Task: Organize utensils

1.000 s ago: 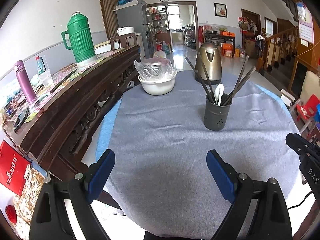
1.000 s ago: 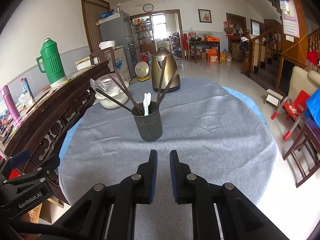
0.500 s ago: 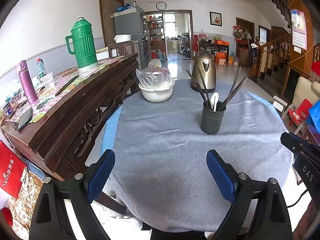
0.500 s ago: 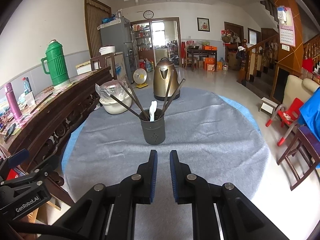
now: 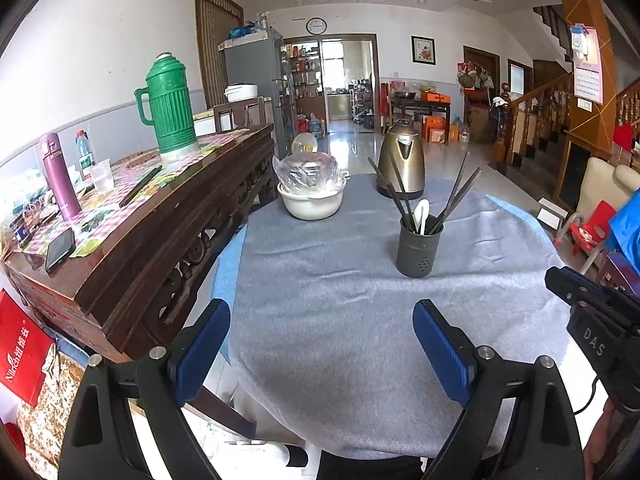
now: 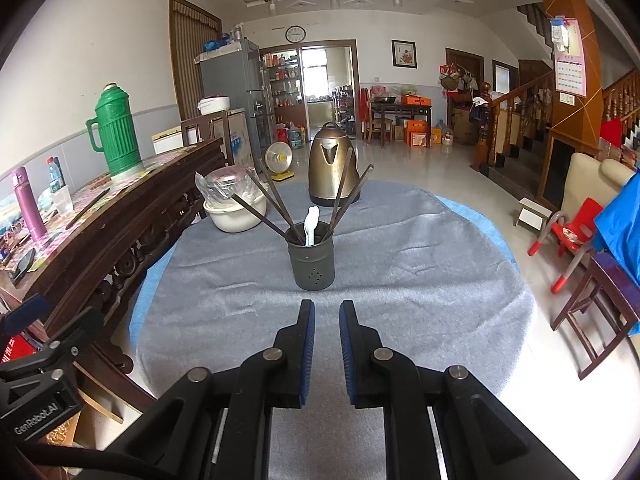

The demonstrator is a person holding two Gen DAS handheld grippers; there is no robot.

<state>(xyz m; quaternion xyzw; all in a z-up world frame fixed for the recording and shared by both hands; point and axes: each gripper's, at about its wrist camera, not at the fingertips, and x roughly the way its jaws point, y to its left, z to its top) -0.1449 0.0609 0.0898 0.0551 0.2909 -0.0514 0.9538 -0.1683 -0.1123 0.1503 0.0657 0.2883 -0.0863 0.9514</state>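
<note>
A dark grey utensil holder [image 5: 418,250] [image 6: 311,262] stands upright on the grey-clothed round table [image 5: 340,320] [image 6: 400,280]. It holds several dark chopsticks [image 5: 460,194] [image 6: 260,210] and a white spoon [image 5: 422,214] [image 6: 311,220]. My left gripper [image 5: 322,344] is wide open and empty, above the table's near edge. My right gripper [image 6: 327,316] is nearly shut with a narrow gap and holds nothing, short of the holder. The right gripper's body shows at the right edge of the left wrist view [image 5: 596,328].
A white bowl covered in plastic [image 5: 312,192] [image 6: 234,208] and a bronze kettle [image 5: 402,166] [image 6: 332,168] stand at the table's far side. A wooden sideboard [image 5: 140,232] with a green thermos [image 5: 170,108] runs along the left. Chairs [image 6: 592,292] stand right.
Both grippers have pulled back from the holder and risen, so it looks smaller and farther. Neither gripper's opening has changed.
</note>
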